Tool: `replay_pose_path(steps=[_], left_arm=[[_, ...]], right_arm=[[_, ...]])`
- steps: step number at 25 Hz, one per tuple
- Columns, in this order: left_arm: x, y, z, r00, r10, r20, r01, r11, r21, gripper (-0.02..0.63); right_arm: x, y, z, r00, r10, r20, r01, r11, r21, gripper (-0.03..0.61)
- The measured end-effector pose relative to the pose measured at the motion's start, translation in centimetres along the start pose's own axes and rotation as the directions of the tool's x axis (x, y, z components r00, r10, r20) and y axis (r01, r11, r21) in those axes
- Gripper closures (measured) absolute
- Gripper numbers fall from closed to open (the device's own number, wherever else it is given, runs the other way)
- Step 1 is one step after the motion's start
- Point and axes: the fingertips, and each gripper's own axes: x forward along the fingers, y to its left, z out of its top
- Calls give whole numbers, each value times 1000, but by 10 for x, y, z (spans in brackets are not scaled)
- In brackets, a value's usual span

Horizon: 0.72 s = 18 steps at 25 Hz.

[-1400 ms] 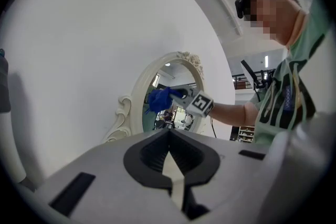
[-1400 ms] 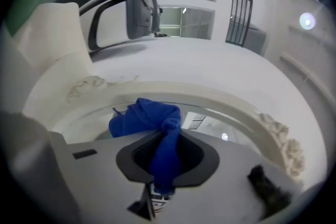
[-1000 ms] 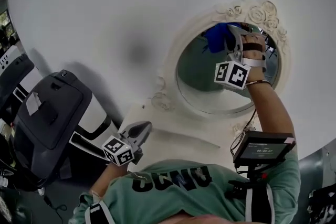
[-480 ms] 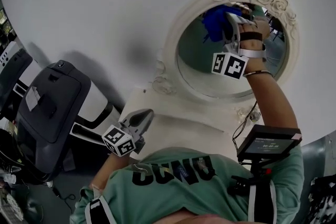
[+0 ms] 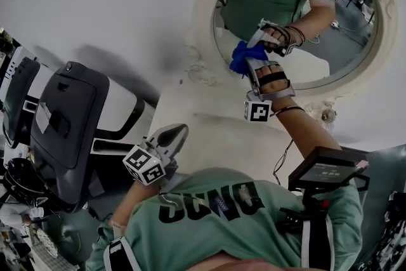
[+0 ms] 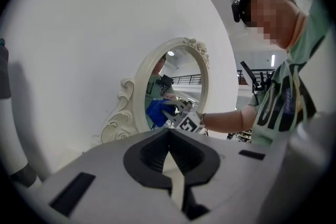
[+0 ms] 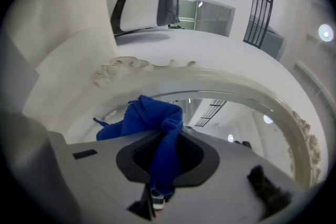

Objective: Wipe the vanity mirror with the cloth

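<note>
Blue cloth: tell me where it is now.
In the head view the blue cloth is clamped in the right gripper, at the lower-left glass edge of the vanity mirror.

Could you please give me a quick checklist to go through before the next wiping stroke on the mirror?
1. Grip: ok, the right gripper has its jaws shut on the cloth.
2. Contact: ok, the cloth seems to meet its reflection at the lower-left edge of the mirror in the head view.
3. Spare hand: ok, the left gripper is shut, empty and held low, off the mirror.
4. Streaks on the glass: cannot tell.
</note>
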Motion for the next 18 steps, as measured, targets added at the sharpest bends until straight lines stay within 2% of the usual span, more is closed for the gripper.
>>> replay_pose_path(steps=[3,5,9,13,16,18], left_arm=[[-3,5,-13,998,16,-52,-17,1000,-13,604],[-4,9,-19,997,27,-76,-28,999,-21,604],[1,10,-25,995,25,-94,-28,999,-27,604],[10,2,-17,998,-15,-67,16,1000,5,604],[-1,-9,-8,999,-18,-41,19,1000,18,604],[-3,-15,4,1000,-23,-7,23,999,30,604]], right_arm=[[1,95,14,991,135,23,-135,991,3,525],[1,118,14,991,134,24,-135,991,24,526],[4,111,10,994,102,41,-104,992,69,526],[9,115,15,983,176,51,-181,977,110,526],[-10,109,29,963,256,82,-264,956,128,525],[-19,75,25,974,211,87,-219,970,101,525]])
